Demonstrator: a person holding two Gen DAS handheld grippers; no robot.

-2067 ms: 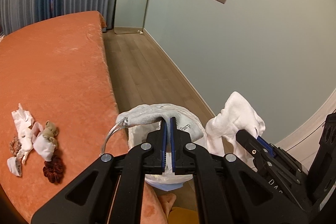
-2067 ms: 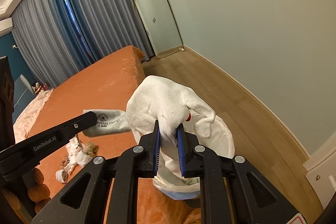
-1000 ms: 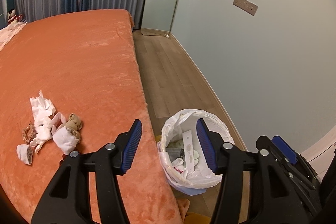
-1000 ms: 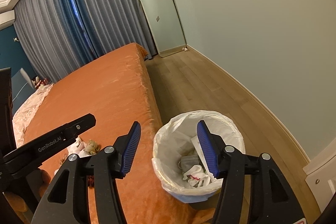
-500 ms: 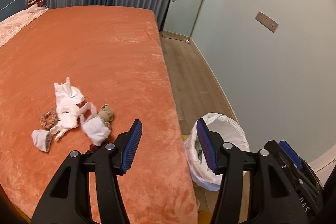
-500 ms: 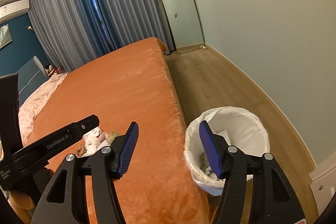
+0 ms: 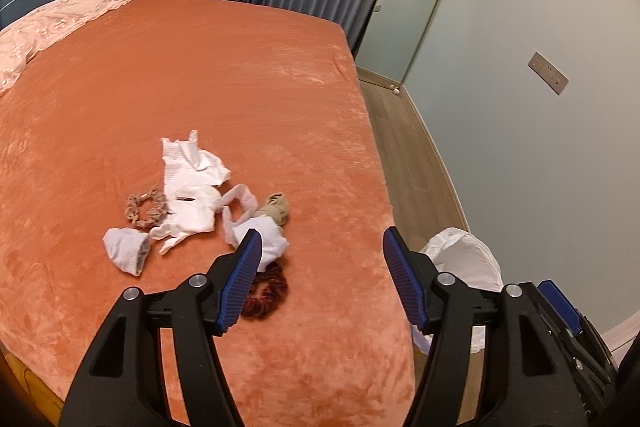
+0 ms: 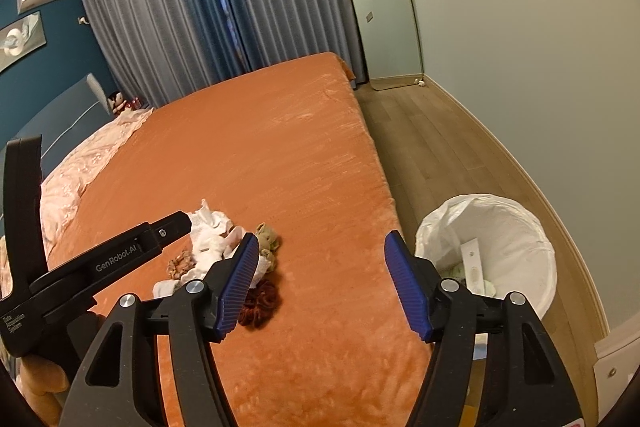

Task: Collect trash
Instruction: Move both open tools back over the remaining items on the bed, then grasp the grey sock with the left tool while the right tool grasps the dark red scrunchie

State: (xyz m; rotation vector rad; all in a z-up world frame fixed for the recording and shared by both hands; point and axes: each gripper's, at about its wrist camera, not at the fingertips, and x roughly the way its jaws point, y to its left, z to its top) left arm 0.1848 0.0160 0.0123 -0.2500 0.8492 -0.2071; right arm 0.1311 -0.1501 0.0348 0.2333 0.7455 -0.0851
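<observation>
A heap of crumpled white scraps (image 7: 192, 183) lies on the orange bed (image 7: 240, 67). Around it are a beige scrunchie (image 7: 144, 207), a beige bundle (image 7: 276, 209), a white wad (image 7: 124, 251) and a dark red scrunchie (image 7: 268, 293). My left gripper (image 7: 320, 233) hovers just short of the heap, its jaws opening with nothing between them. My right gripper (image 8: 320, 237) is beside it over the bed's edge, jaws also opening and empty. The white-lined trash bin (image 8: 520, 223) stands on the floor right of the bed, with discarded items inside.
A tall mirror (image 8: 384, 7) leans against the far wall by grey curtains (image 8: 180, 7). Pink bedding (image 7: 48, 23) covers the bed's far left. Wooden floor (image 8: 432, 131) runs between the bed and the pale wall.
Both grippers let go of a grey pouch and a white cloth over the bin, then swung left over the bed towards the heap. Their jaws now stand wider.
</observation>
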